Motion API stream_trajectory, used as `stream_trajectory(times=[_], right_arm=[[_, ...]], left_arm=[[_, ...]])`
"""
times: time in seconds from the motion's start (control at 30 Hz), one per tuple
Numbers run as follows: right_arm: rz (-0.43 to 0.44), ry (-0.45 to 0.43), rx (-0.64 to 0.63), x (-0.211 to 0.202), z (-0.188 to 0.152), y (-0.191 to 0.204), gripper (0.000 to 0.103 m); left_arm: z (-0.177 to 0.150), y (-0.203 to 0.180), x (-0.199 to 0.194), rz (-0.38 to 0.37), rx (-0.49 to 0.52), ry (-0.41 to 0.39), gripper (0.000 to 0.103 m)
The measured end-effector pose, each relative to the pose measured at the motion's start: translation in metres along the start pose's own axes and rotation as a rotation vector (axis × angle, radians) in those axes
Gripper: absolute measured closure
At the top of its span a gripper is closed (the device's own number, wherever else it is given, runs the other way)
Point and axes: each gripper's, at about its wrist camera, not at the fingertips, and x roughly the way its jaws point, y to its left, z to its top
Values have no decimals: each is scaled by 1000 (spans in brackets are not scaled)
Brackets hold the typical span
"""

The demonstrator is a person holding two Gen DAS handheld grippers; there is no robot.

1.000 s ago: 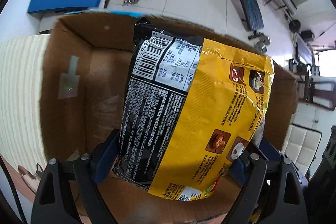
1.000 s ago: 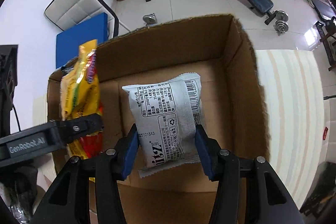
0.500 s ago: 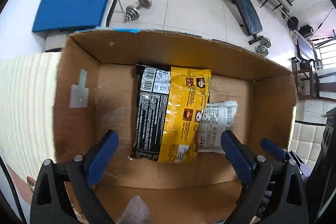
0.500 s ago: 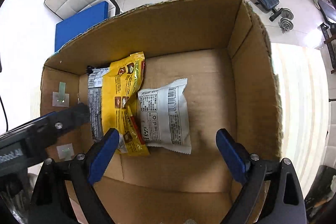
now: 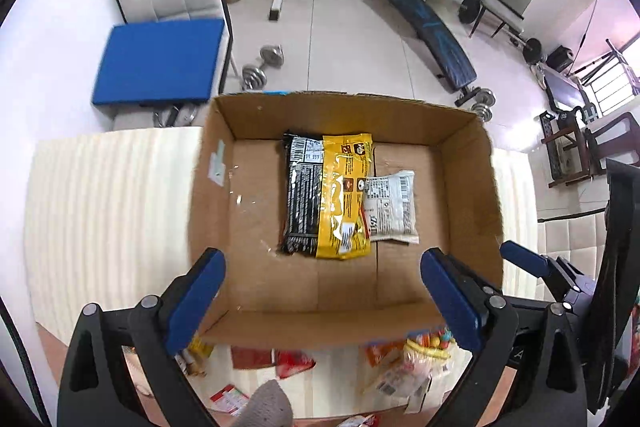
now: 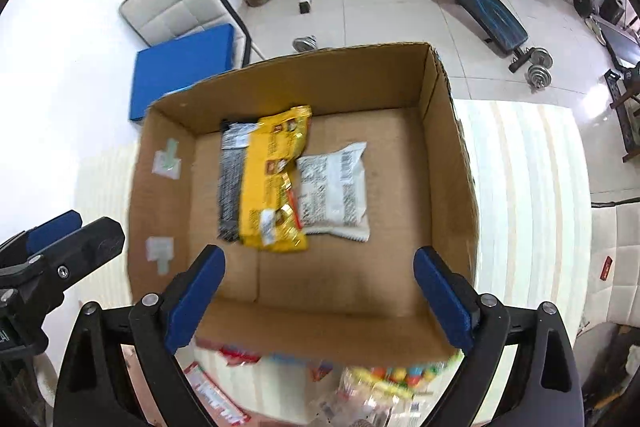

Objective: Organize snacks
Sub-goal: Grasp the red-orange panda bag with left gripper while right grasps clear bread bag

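An open cardboard box stands on the pale striped table. On its floor lie a yellow-and-black snack packet and, to its right and partly under its edge, a white packet. My left gripper hangs open above the box's near side, nothing between its blue pads. My right gripper is likewise above the near side; its jaws are opening, with nothing between them. Each gripper shows at the edge of the other's view.
Several loose snack packets lie on the table in front of the box. Beyond the table stand a chair with a blue cushion, a dumbbell and a weight bench.
Both grippers let go of their packets, which now lie on the box floor. Both then rose and drew back, so the whole box shows.
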Motion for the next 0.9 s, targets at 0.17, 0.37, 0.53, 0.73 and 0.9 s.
stream_trajectory(times=[0.17, 0.37, 0.53, 0.73, 0.9], right_arm=[[46, 0, 6, -27, -40, 8, 5], [73, 44, 52, -32, -101, -4, 5], [92, 160, 156, 3, -149, -33, 5], [79, 273, 260, 59, -187, -57, 5], [48, 316, 286, 92, -199, -58, 5]], left_arm=[[-38, 8, -28, -17, -24, -21, 3], [-103, 21, -27, -6, -85, 7, 3], [-160, 45, 6, -5, -189, 108, 3], [-227, 91, 63, -42, -404, 265, 3], [-265, 136, 91, -45, -614, 313, 3]])
